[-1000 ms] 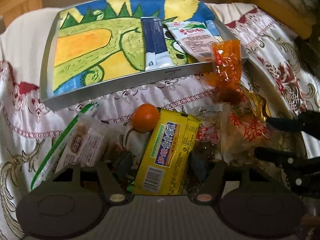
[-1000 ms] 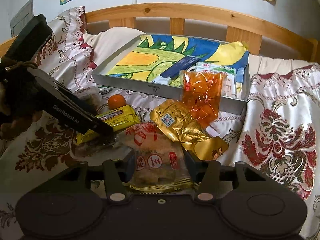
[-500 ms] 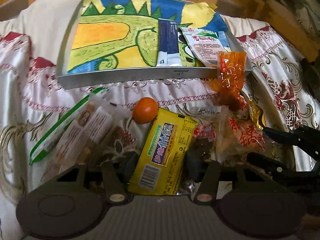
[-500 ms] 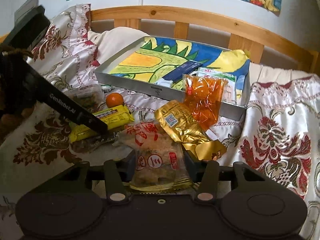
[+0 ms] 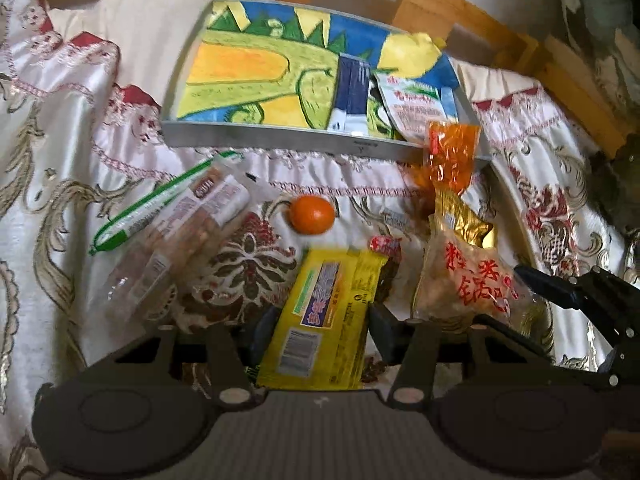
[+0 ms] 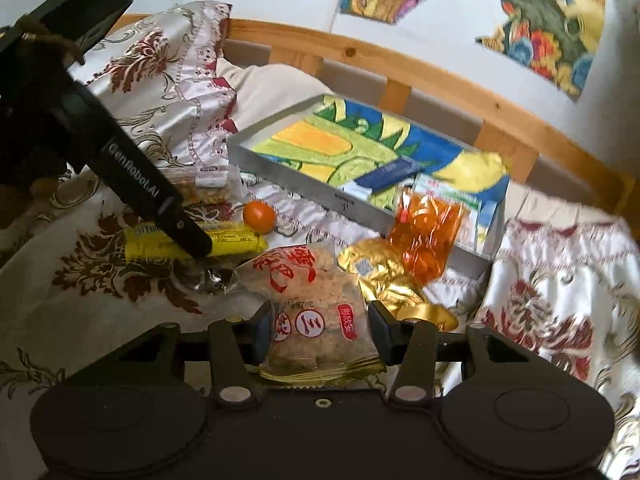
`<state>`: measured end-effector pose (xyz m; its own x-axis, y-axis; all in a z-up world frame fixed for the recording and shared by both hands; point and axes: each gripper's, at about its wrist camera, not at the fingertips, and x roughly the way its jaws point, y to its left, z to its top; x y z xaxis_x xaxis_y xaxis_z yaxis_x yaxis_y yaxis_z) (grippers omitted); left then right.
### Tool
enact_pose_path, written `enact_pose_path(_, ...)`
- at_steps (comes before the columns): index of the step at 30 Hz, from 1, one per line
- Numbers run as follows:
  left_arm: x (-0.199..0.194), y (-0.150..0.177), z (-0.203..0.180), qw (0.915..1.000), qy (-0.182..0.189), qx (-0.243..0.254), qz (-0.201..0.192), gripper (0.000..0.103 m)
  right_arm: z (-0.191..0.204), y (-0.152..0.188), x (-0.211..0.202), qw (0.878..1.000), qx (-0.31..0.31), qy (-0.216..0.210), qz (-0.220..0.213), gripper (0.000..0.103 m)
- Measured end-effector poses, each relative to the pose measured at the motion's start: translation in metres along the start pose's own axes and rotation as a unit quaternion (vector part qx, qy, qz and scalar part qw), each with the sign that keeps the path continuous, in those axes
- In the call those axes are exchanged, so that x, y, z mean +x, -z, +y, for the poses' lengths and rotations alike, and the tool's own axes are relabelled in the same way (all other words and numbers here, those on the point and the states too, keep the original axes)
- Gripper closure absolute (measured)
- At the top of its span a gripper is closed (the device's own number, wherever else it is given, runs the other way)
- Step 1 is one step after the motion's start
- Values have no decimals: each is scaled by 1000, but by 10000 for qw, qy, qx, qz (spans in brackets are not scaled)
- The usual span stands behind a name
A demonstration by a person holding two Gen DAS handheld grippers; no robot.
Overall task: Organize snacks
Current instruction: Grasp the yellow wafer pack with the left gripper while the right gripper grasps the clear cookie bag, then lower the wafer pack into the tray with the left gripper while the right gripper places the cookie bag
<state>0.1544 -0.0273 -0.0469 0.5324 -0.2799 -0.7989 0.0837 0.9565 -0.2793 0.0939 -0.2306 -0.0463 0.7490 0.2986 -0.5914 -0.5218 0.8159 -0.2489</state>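
Note:
A grey tray [image 5: 280, 146] lined with a dinosaur drawing lies at the back of the bed; it also shows in the right wrist view [image 6: 304, 184]. A blue packet [image 5: 350, 96] and a white-green packet [image 5: 416, 106] lie in it. My left gripper [image 5: 316, 330] is shut on the yellow snack pack [image 5: 324, 320], seen in the right wrist view too [image 6: 228, 240]. My right gripper [image 6: 318, 334] is shut on the clear rice-cracker bag with red writing [image 6: 312, 304], also in the left wrist view [image 5: 468, 280]. An orange candy bag [image 5: 452, 156] leans on the tray's front corner.
A small orange [image 5: 312, 214], a clear biscuit pack [image 5: 180, 232], a green-edged stick pack [image 5: 160, 204] and a gold foil bag [image 6: 384, 276] lie on the flowered cover. A wooden bed rail [image 6: 440, 76] runs behind the tray.
My left gripper has drawn back and swung right with the yellow pack. My right gripper has tilted up and moved left, still on the cracker bag.

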Motion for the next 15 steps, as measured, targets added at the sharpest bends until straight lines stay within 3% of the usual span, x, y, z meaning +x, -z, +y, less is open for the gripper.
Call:
enact_pose_path(8,-1,5,2,9999,-70,72,-40,49,4,-3,-7,9996,-92,139,-238,52)
enact_pose_path(15,14,10,0,9991,-111,333,252,48,2,-3,-5,9995,-16,159,-274,52)
